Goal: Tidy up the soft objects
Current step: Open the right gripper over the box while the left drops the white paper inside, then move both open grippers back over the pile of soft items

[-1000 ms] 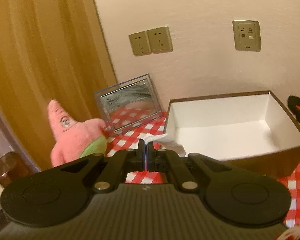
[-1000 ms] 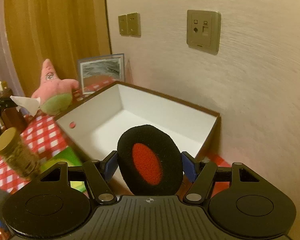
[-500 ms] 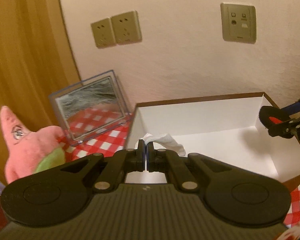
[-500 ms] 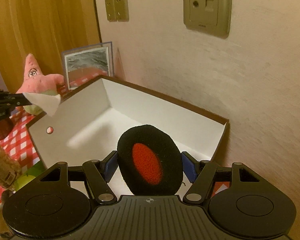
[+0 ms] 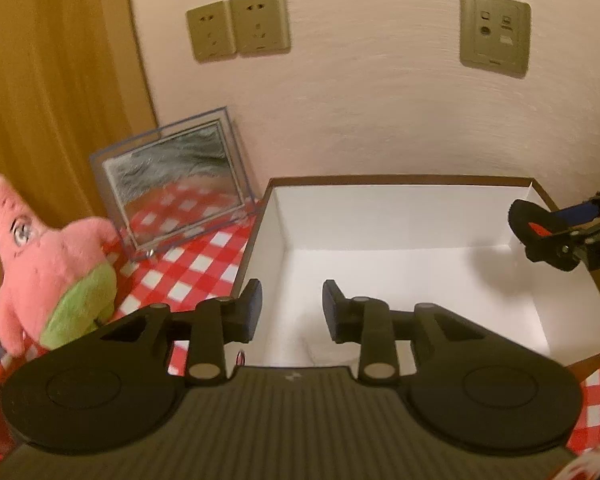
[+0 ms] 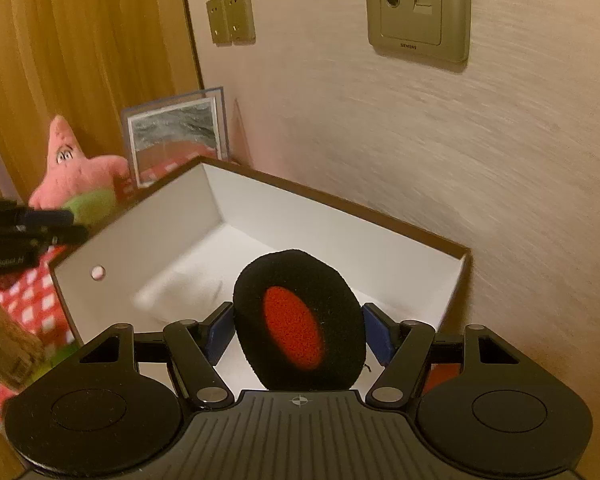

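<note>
Left tongs (image 5: 291, 309) have sprung apart, tissue (image 6: 180, 296) dropped into box (image 5: 400, 216); right tongs (image 6: 298, 330) stay clamped on ear pad (image 6: 298, 320)

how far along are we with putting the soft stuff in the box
Partway. Done: the left gripper is open over the box, with a pale white shape lying inside; what it is cannot be told. In hand: the right gripper is shut on the black and red foam pad, held above the box, not released. Left: the pink star plush sits outside on the checked cloth.
</note>
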A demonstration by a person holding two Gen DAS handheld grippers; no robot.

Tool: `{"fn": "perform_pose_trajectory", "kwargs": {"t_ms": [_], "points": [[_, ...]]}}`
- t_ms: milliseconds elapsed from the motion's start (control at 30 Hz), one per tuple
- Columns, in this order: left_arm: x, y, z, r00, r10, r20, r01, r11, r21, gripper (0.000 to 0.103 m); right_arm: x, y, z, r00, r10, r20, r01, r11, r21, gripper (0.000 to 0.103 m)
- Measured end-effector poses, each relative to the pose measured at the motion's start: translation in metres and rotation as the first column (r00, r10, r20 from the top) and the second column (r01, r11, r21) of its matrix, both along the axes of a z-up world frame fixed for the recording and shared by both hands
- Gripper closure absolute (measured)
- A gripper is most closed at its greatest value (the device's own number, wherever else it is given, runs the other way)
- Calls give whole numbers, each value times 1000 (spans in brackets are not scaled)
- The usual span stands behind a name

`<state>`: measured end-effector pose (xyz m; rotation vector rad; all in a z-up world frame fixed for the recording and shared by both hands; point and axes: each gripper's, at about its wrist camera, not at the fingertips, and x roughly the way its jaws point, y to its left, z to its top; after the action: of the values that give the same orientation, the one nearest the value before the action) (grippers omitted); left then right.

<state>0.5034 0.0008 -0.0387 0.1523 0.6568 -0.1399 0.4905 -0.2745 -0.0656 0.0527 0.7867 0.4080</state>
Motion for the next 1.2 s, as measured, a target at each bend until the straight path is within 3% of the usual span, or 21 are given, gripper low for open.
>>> {"fn": "perform_pose_trajectory", "kwargs": {"t_ms": [133, 300, 800, 1200], "points": [[-13, 10, 6, 1000, 23, -22, -24, 999, -48, 66, 3, -1, 5, 999, -41, 28, 40, 999, 32, 25], [-34, 15, 17, 999, 43, -23, -44, 997, -58, 62, 0, -2, 14, 997, -42, 72, 39, 998, 42, 20], [-132, 36, 53, 987, 159, -17, -160, 981, -110, 56, -62, -29, 42, 995, -64, 70, 59, 996, 70, 20], [-228, 54, 71, 964, 266, 18, -263, 958, -111, 54, -138, -18, 63, 994, 14, 105, -23, 996, 87, 20]]}}
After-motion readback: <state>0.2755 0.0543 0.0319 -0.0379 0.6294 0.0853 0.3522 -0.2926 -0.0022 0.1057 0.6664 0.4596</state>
